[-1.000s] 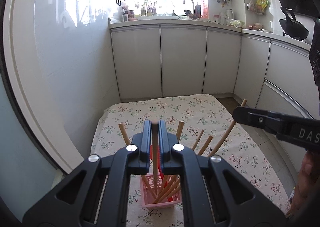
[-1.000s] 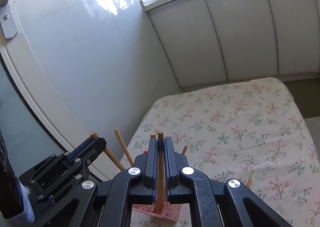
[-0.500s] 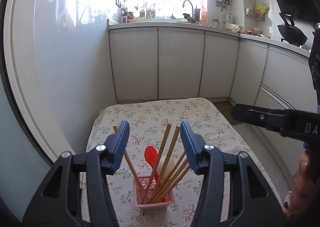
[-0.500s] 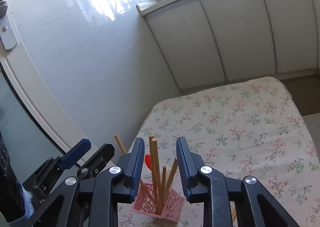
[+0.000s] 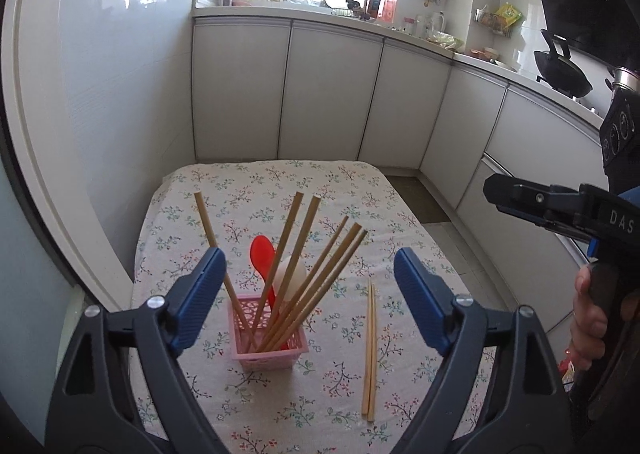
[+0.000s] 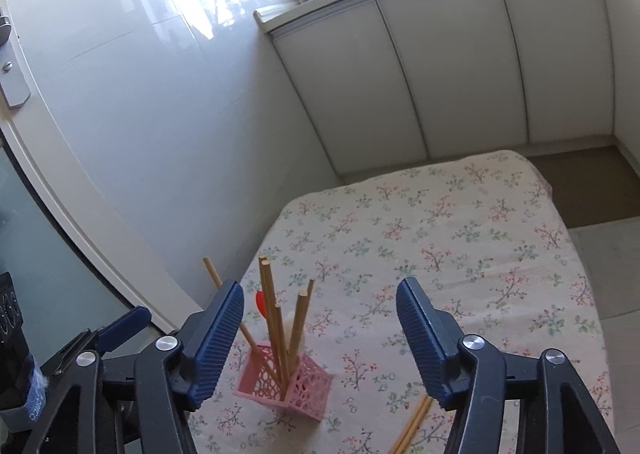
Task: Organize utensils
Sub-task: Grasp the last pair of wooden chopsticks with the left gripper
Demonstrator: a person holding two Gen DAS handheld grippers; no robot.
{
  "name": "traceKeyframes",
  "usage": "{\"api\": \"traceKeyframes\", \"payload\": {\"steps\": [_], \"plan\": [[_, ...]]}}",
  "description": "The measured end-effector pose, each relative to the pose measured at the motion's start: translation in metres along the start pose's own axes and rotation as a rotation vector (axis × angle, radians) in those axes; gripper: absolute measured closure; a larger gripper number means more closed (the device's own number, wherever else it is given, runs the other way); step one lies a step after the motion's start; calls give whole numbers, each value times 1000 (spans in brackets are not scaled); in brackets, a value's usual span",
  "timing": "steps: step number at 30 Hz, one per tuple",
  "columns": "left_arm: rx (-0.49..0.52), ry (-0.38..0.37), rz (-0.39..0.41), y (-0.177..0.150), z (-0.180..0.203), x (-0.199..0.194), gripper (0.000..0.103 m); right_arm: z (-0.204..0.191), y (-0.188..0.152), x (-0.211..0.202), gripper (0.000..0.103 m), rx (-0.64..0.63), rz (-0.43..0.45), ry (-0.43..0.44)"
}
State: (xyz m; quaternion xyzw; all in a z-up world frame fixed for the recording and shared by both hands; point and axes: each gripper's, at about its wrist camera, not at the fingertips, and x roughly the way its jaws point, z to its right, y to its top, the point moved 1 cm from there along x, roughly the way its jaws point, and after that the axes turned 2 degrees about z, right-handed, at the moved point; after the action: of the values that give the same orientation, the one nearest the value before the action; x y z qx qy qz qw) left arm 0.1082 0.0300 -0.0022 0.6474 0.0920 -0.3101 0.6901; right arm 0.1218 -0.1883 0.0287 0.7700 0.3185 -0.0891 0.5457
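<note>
So we just dropped chopsticks [image 5: 304,274] into pink basket [image 5: 272,354]; left claw [image 5: 306,294] and right claw [image 6: 320,328] both opened, empty. Last pair [image 5: 370,350] waits on counter [image 5: 280,189].

One pink basket [image 5: 267,350]: six chopsticks [image 5: 304,286], one red spoon [image 5: 262,254], one white spoon [image 5: 292,276]. Two chopsticks on the tablecloth [image 5: 370,350].

Right gripper [image 6: 320,330] above flowered tablecloth [image 6: 460,230], jaws just opened wide, nothing between the pads. Pink basket [image 6: 288,386] below left finger [image 6: 216,342], holding upright wooden chopsticks [image 6: 272,318] and red spoon [image 6: 261,304]. Loose chopstick pair [image 6: 412,428] flat on cloth near right finger. Left gripper [image 6: 120,328] at lower left.
</note>
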Motion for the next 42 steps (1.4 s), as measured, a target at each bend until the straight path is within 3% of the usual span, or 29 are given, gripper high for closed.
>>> {"api": "traceKeyframes", "payload": {"steps": [11, 17, 30, 42], "plan": [[-6, -38, -161, -29, 8, 19, 10, 41, -18, 5, 14, 30, -115, -101], [26, -56, -222, -39, 23, 27, 10, 63, -28, 11, 14, 53, -193, -159], [186, -118, -326, -60, 86, 56, 10, 115, -39, 7, 14, 123, -258, -241], [212, -96, -422, -73, 114, 126, 14, 176, -52, 19, 14, 219, -313, -300]]}}
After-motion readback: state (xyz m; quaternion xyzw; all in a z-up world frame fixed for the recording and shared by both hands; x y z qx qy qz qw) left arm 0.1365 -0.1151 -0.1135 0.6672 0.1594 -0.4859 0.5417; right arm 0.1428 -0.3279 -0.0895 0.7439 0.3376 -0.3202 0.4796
